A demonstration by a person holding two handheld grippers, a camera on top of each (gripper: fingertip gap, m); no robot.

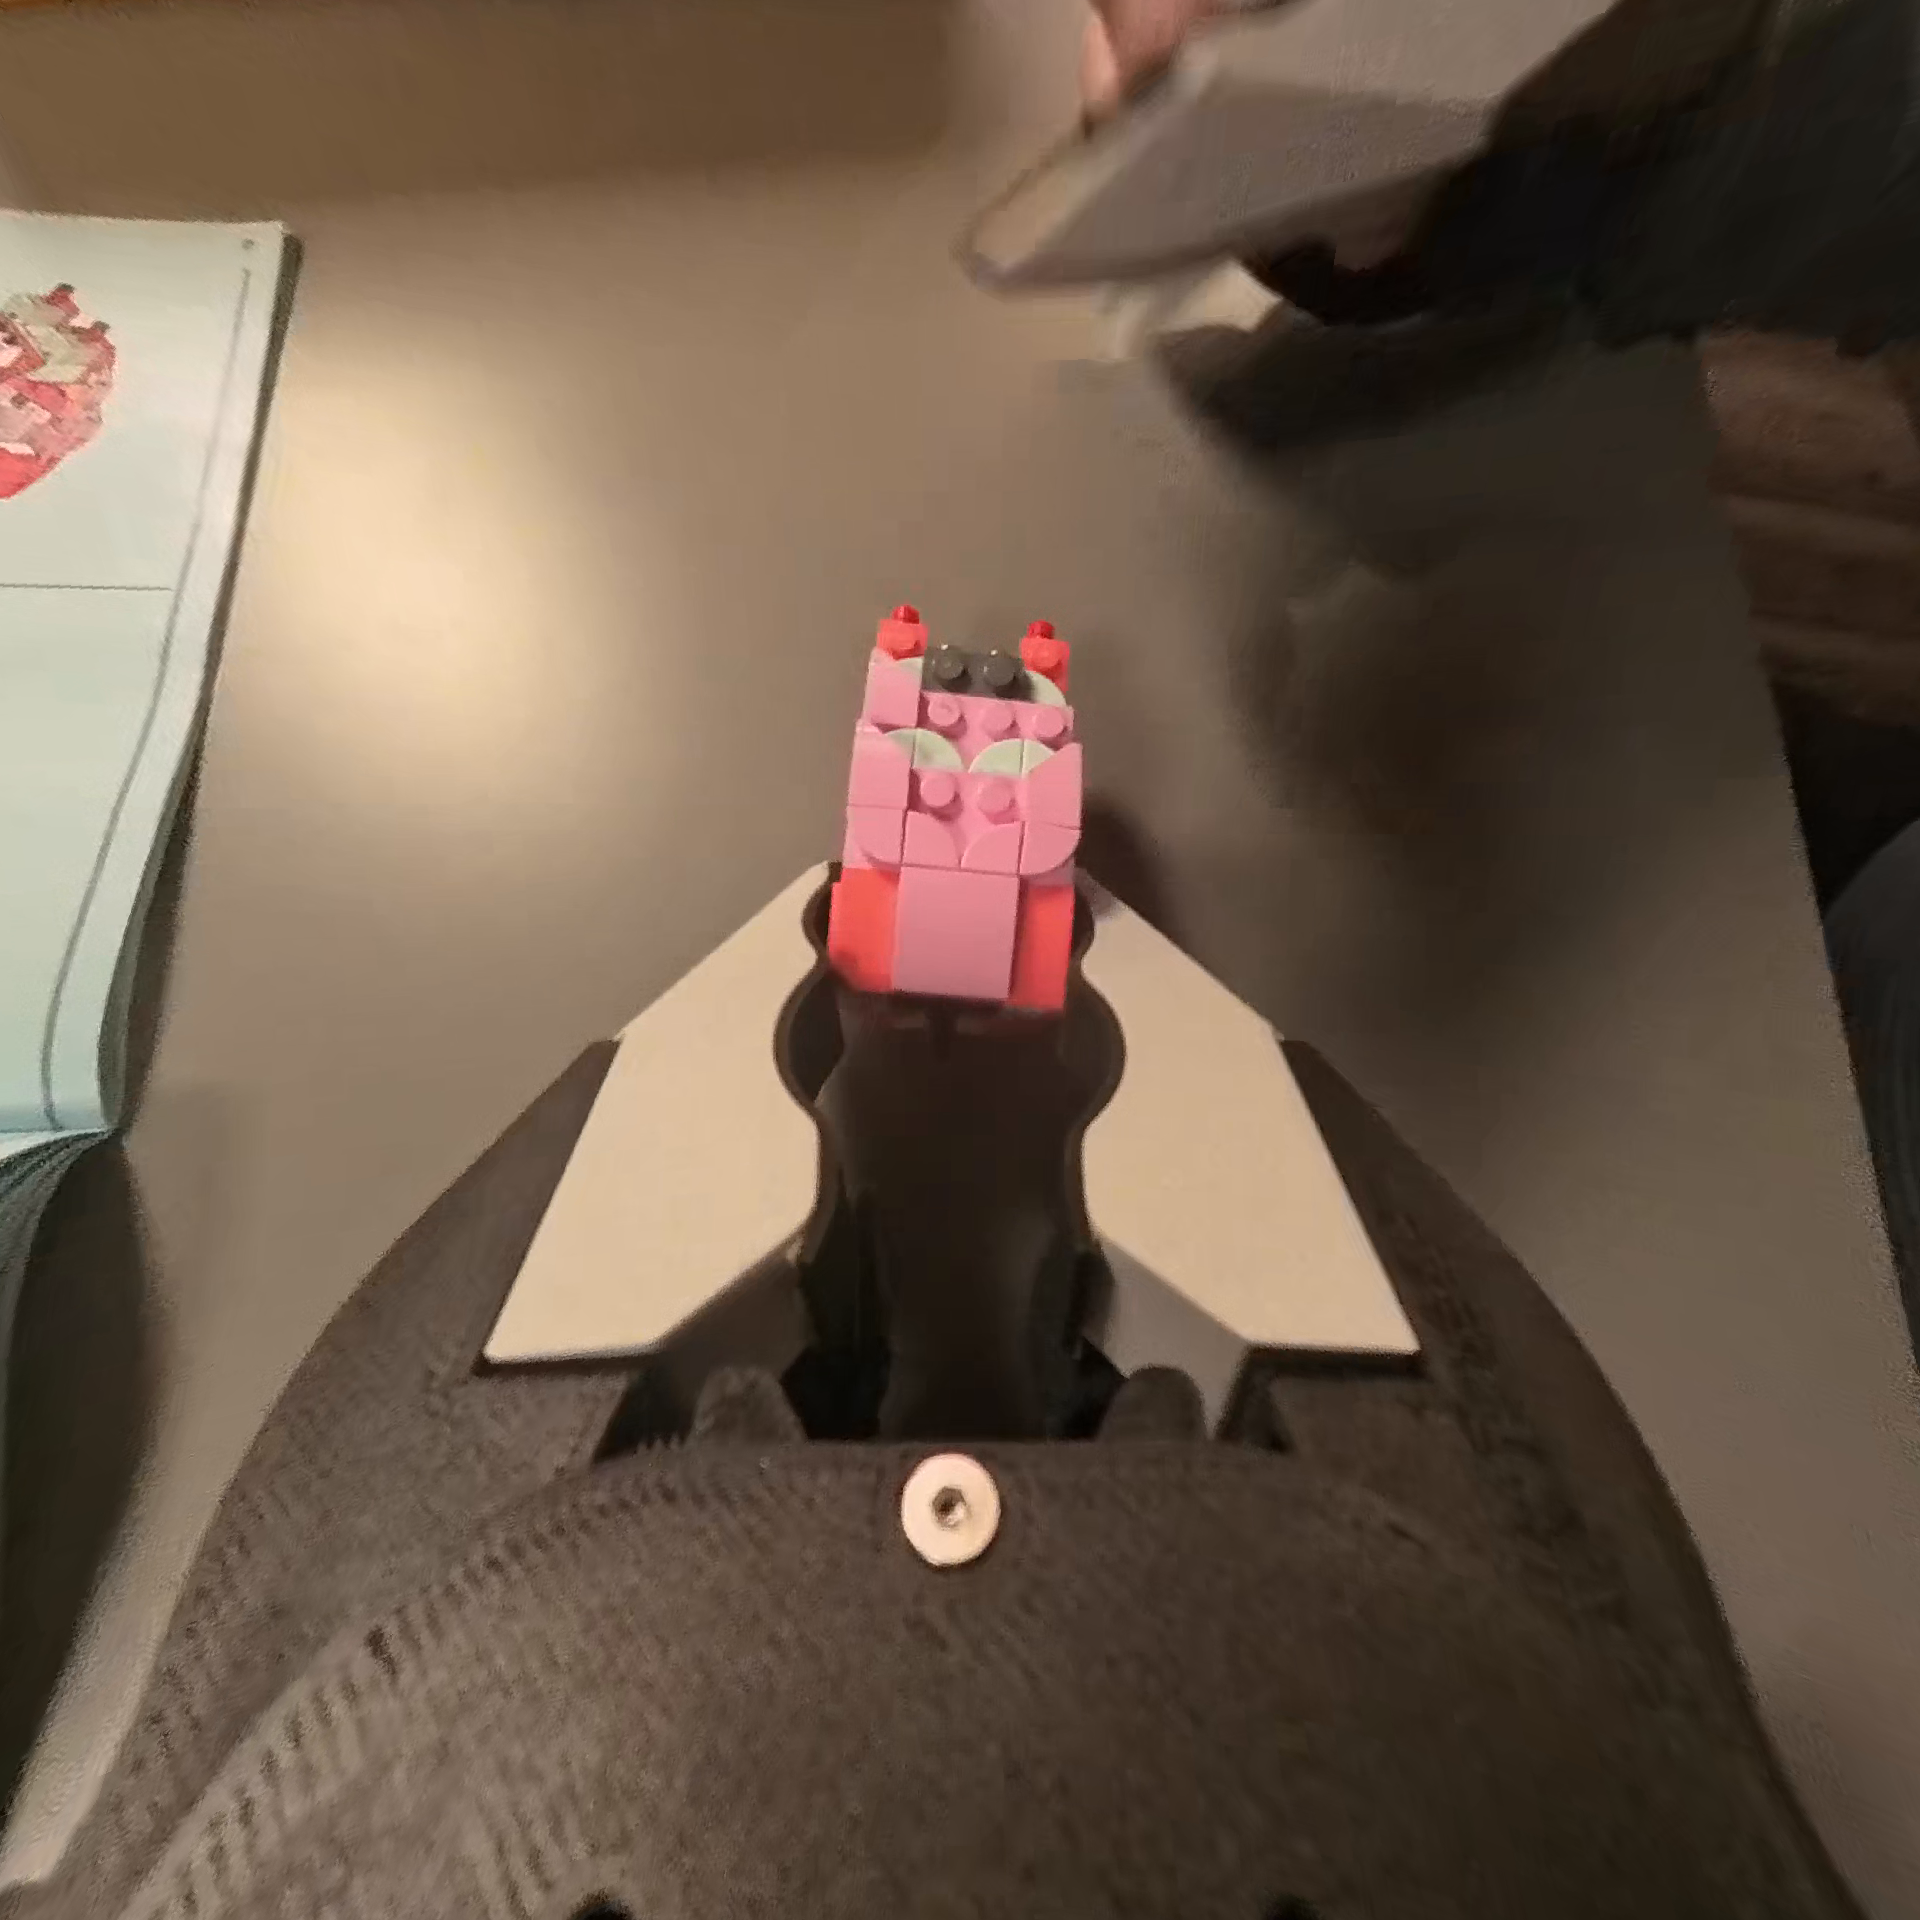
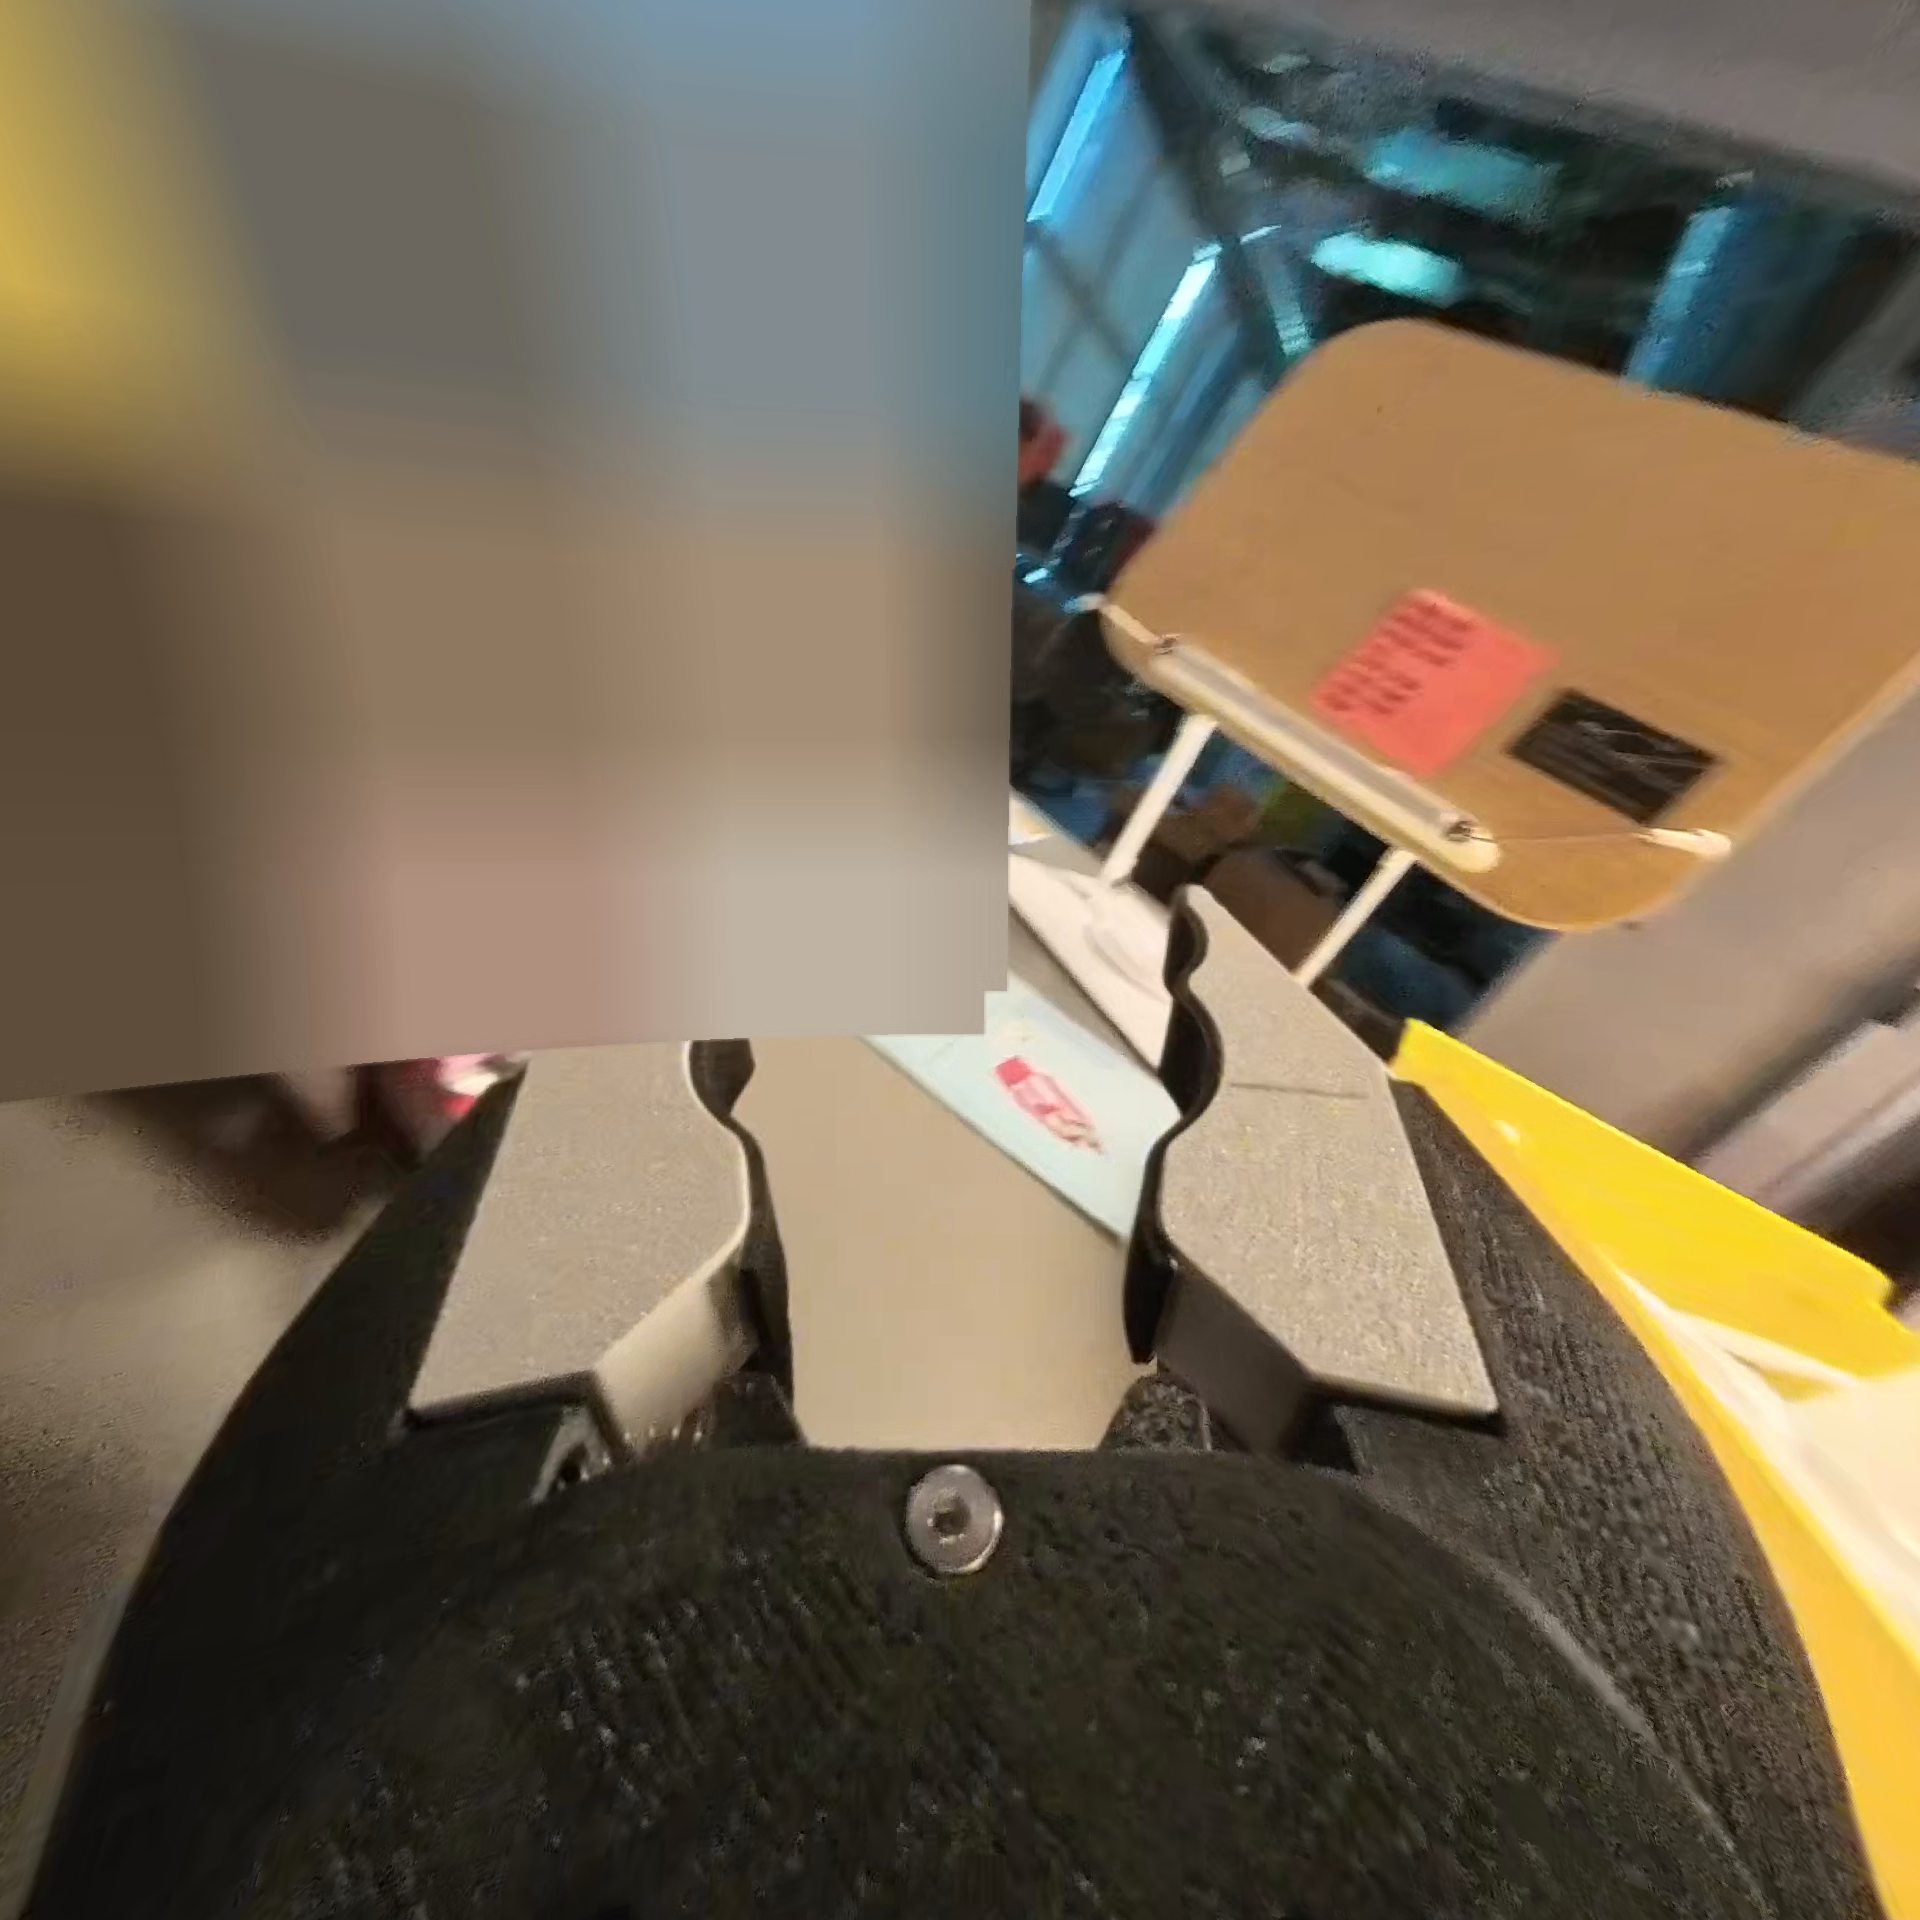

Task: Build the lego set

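Left wrist view shows the left gripper (image 1: pixel 951 935) with jaws clenched on the pink-and-red brick model (image 1: pixel 961 831) above the tabletop (image 1: pixel 520 727); gripped only at its base, it could tip out. The right gripper (image 2: pixel 956 1081) hangs released, empty.

Left wrist view steeply down, close over table (image 1: pixel 520 623) — right wrist view level, outward; shared booklet (image 1: pixel 125 623).

Dim, warm light; soft glare on counter (image 1: pixel 447 623) upper left. Right gripper (image 1: pixel 1195 239) motion-blurred w/ smeared shadow. Wide-angle bends edges; right view background smeared.
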